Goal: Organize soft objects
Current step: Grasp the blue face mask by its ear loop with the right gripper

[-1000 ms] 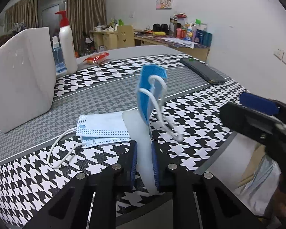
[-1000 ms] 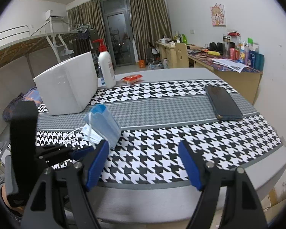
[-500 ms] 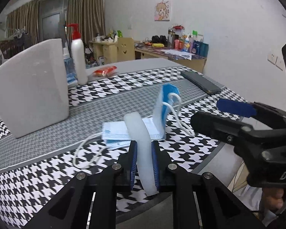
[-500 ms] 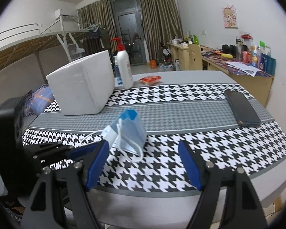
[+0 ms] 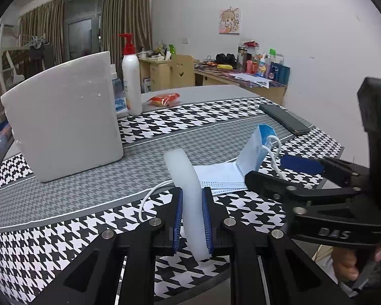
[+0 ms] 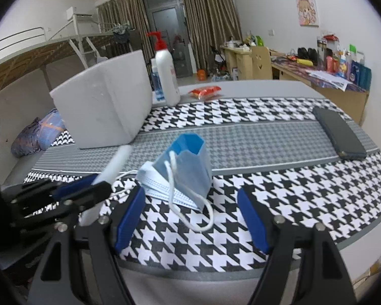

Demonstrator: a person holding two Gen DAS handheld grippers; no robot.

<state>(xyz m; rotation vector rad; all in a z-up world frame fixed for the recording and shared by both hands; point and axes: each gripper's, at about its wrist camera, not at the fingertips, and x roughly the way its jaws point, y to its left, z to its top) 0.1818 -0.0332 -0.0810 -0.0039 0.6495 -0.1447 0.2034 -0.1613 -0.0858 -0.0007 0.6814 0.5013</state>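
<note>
The left gripper (image 5: 192, 219) is clamped on a pale, translucent white strip (image 5: 184, 178). The strip stands upright between the two blue pads and curves over above them. In the right wrist view the same strip (image 6: 114, 165) slants up and out of the left gripper (image 6: 78, 190) at the left edge of the frame.

The right gripper (image 6: 190, 218) has its jaws spread wide, with nothing between the blue pads. It is held just above the near edge of the table (image 6: 266, 137). A hand (image 5: 348, 264) grips its handle at the lower right of the left wrist view, where the right gripper (image 5: 274, 171) reaches in from the right.

A face mask (image 6: 180, 175) lies on the tablecloth directly ahead of the open right jaws. Its white underside rests flat, and its blue side is folded up and stands tilted. One white ear loop (image 6: 193, 211) trails toward the right gripper. A second ear loop (image 5: 149, 198) curves out on the cloth just beside the left gripper's pads. In the left wrist view the face mask (image 5: 231, 172) sits between the strip and the right gripper's near finger.

Farther back:
- A white foam box (image 5: 66, 117) stands on the left.
- A pump bottle (image 5: 130, 81) with a red top stands behind the box.
- A red snack packet (image 5: 165, 99) lies near the bottle.
- A dark phone (image 6: 340, 134) lies at the right, well apart from the mask.
</note>
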